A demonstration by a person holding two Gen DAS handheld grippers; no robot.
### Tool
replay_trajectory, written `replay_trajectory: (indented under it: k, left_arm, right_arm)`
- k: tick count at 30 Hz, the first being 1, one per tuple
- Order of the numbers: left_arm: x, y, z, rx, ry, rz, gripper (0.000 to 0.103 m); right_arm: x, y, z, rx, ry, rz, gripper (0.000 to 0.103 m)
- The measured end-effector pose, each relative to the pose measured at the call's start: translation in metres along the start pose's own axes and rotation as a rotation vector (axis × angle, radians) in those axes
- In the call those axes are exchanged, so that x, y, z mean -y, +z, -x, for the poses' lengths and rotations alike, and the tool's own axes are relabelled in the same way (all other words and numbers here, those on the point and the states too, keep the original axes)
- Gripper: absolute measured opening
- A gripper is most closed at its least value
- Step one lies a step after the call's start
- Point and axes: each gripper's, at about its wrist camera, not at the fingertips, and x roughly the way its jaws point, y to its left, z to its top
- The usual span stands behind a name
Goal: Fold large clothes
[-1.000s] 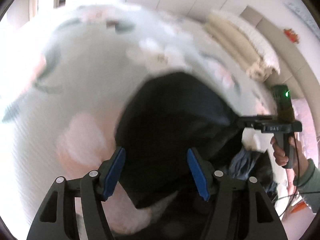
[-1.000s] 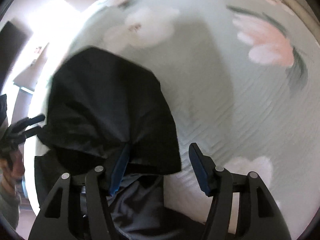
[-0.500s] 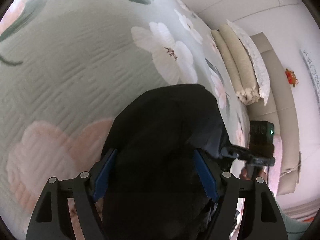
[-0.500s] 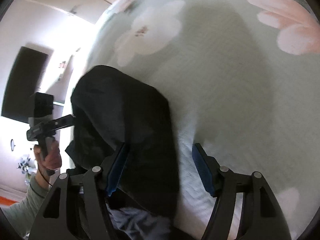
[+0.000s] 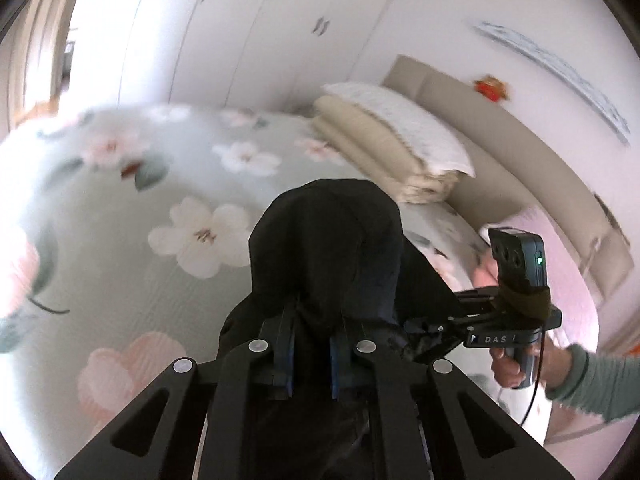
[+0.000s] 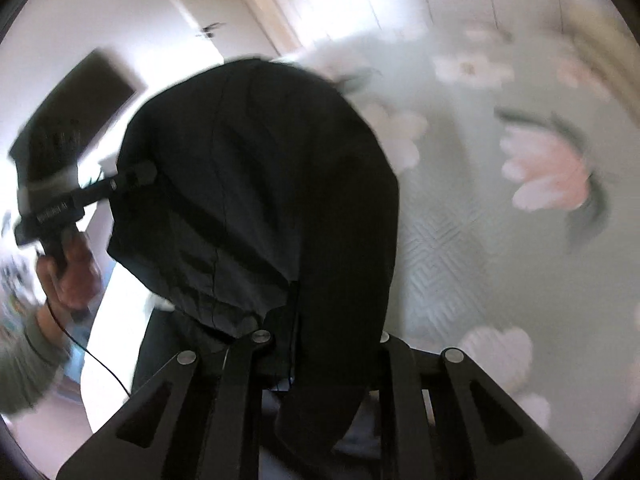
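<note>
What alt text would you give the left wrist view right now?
The left hand-held gripper is shut on a black garment lifted over a bed with a floral bedspread. At right, a hand holds the right hand-held gripper on the same cloth; folded bedding lies behind.

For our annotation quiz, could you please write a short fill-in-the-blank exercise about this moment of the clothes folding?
1. Both grippers are shut on a garment whose colour is ____.
2. The bedspread under it is printed with ____.
3. In the left wrist view, the right gripper shows at the ____ side of the picture.
4. The folded quilts lie near the ____ of the bed.

Missing words: black; flowers; right; headboard
</note>
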Motion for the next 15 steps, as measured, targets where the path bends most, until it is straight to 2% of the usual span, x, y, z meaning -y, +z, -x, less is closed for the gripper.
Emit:
replay_trajectory:
  k: [5, 9, 12, 14, 15]
  left_arm:
    - [0.065, -0.043, 0.079, 0.005, 0.019, -0.081, 0.012]
    - [0.112, -0.099, 0.124, -0.057, 0.056, -0.154, 0.012]
    - [0.133, -0.167, 0.125, -0.192, 0.139, -0.194, 0.012]
    - [0.123, -0.216, 0.109, -0.328, 0.204, -0.150, 0.012]
    - [0.111, -0.247, 0.100, -0.404, 0.223, -0.101, 0.012]
  right_arm:
    - [-0.064, -0.051, 0.069, 0.072, -0.105, 0.147, 0.019]
    - [-0.107, -0.095, 0.099, 0.092, -0.209, 0.255, 0.019]
    - [-0.125, -0.147, 0.116, 0.102, -0.360, 0.326, 0.020]
    - [-0.118, -0.175, 0.108, 0.043, -0.458, 0.330, 0.023]
    - [-0.104, -0.195, 0.104, -0.016, -0.490, 0.294, 0.023]
